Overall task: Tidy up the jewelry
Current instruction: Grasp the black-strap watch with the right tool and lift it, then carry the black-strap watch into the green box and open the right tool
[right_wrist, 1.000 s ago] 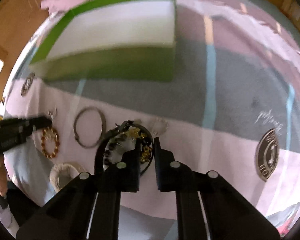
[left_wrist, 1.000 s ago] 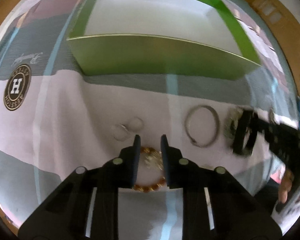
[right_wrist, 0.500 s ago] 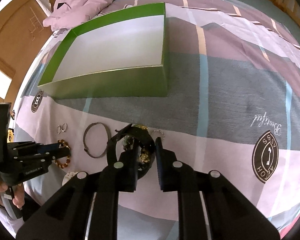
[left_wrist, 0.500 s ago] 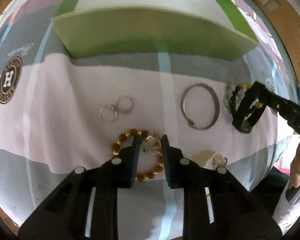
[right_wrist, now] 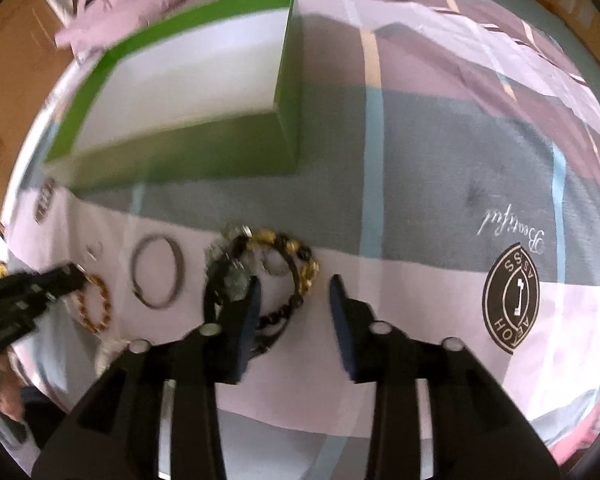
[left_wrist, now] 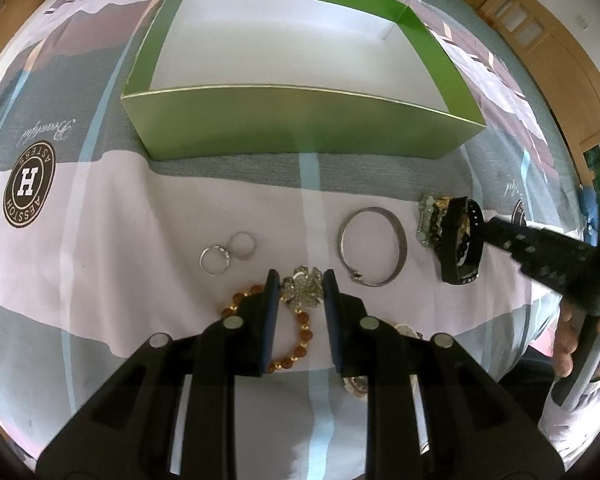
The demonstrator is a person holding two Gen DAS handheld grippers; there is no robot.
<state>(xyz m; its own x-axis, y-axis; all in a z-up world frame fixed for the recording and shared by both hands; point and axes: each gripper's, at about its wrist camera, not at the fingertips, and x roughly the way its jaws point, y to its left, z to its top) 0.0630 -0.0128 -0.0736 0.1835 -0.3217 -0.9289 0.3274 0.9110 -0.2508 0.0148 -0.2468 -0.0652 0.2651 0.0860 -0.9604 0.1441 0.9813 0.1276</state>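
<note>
a bed with a patchwork cover of pink, grey and purple carries a green box, two small rings touching each other, a silver bangle, an amber bead bracelet and a dark tangle of bracelets.

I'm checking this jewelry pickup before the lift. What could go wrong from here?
The left gripper has its jaws around only the silver charm of the amber bead bracelet; the hanging beads could slip free. The right gripper is open over tangled dark and gold bracelets, so it may lift several together.
</note>
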